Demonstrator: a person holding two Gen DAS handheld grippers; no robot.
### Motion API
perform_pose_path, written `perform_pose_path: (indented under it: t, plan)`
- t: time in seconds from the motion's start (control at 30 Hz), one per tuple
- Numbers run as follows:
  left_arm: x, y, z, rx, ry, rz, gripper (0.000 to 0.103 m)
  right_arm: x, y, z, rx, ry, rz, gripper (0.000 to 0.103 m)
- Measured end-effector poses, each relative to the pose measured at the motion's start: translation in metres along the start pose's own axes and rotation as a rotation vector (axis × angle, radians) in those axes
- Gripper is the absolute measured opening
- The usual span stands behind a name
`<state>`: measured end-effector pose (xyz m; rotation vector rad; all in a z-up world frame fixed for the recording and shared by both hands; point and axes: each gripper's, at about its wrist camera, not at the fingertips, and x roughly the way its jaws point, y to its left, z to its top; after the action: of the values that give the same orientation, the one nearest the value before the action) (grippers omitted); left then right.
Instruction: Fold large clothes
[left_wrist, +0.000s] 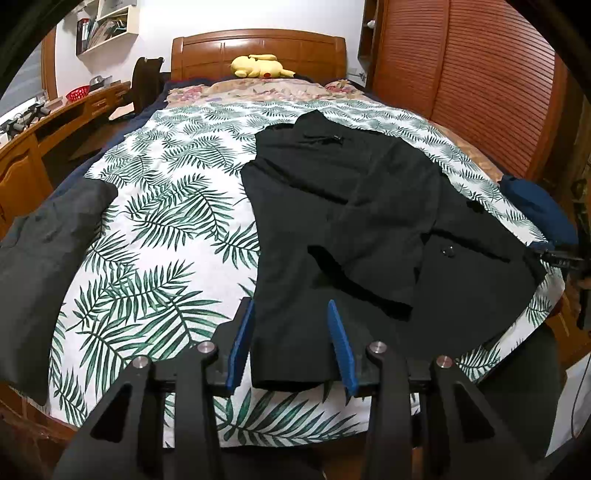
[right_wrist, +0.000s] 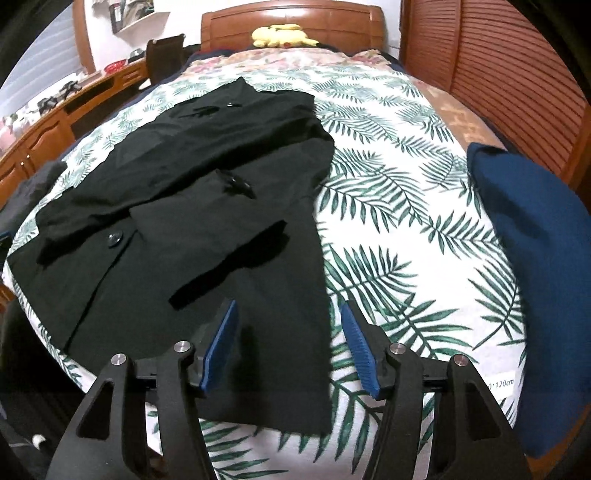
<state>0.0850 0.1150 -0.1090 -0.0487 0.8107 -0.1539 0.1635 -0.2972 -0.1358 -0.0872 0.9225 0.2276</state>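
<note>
Left wrist: left tool (left_wrist: 291, 314) apart over black coat (left_wrist: 351, 206) hem; right tool (right_wrist: 288, 314) apart too.

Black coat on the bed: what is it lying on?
The black coat lies on a palm-leaf sheet, which shows all round it. A sleeve is folded across the coat's front. Whatever lies beneath the coat is covered.
</note>
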Motion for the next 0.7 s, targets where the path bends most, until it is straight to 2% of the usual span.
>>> perform_pose_path:
  t: [0.17, 0.33, 0.7]
  plan:
    - [0.001, -0.001, 0.000, 0.024, -0.007, 0.013, 0.035, 0.006, -0.015, -0.008, 0.056, 0.027, 0.034, 0.060]
    - [0.005, 0.003, -0.011, -0.003, -0.004, -0.007, 0.031, 0.005, -0.014, -0.014, 0.058, 0.027, 0.029, 0.060]
    - [0.020, 0.012, -0.030, -0.027, 0.040, -0.003, 0.031, 0.008, -0.008, -0.021, 0.033, 0.024, 0.020, 0.061]
